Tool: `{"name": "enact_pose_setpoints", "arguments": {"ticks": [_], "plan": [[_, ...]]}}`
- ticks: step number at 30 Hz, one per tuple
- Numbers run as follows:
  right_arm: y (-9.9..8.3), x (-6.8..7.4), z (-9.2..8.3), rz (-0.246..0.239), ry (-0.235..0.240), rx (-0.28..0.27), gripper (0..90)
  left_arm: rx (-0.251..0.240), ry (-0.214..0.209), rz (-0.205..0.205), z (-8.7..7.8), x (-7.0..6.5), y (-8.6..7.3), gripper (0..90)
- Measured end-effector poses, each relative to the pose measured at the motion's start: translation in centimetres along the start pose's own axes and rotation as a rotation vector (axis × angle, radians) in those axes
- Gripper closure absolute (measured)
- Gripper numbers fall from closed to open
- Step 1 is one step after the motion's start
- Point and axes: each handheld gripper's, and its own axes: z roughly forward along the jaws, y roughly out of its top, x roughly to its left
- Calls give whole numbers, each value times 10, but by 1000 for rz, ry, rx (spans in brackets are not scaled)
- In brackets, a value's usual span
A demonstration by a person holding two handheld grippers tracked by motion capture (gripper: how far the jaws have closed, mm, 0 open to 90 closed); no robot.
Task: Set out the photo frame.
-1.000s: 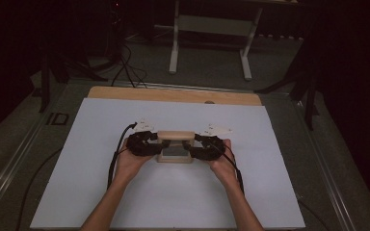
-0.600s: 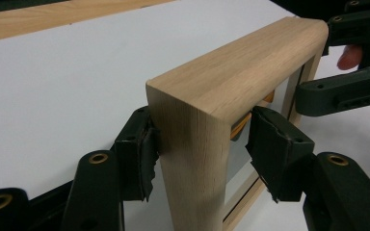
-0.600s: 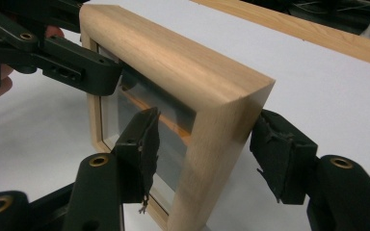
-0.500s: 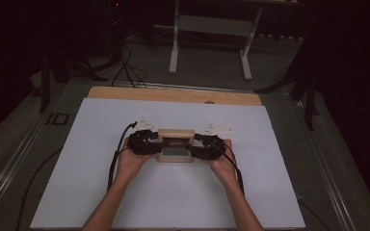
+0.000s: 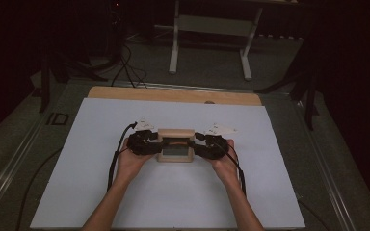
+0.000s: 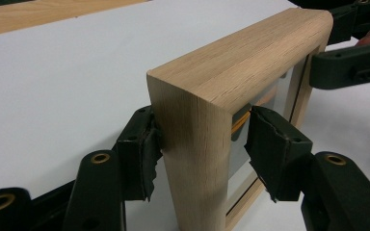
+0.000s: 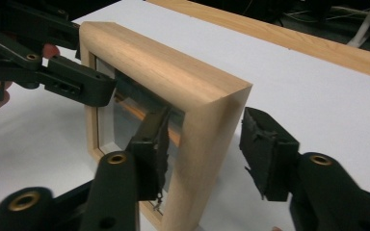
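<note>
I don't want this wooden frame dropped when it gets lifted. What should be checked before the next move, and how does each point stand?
1. Left gripper straddles its side of the wooden frame: ok.
2. Left pads pressing on both faces: not ok; one pad touches, the other stands off.
3. Right gripper straddles the opposite side: ok.
4. Right pads pressing: not ok; its jaws have just been closing with the frame's side between them, but the outer pad is apart from the wood.
5. Frame stands upright on the white sheet: ok.
6. Glass intact: cannot tell.

High view looking down; gripper views close, sharing wooden frame (image 5: 176,144)
</note>
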Motion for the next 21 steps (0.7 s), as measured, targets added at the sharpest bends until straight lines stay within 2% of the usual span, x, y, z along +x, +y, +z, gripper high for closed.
{"name": "enact_pose_setpoints", "arguments": {"ticks": [3,11,21], "plan": [[1,0,0,-3,-8,-3,591,1,6,-4,0,-1,0,458],[1,0,1,0,-20,-5,615,3,12,-13,0,-2,-1,466],[0,3,0,-9,-5,0,516,5,9,-24,0,1,-1,436]]}}
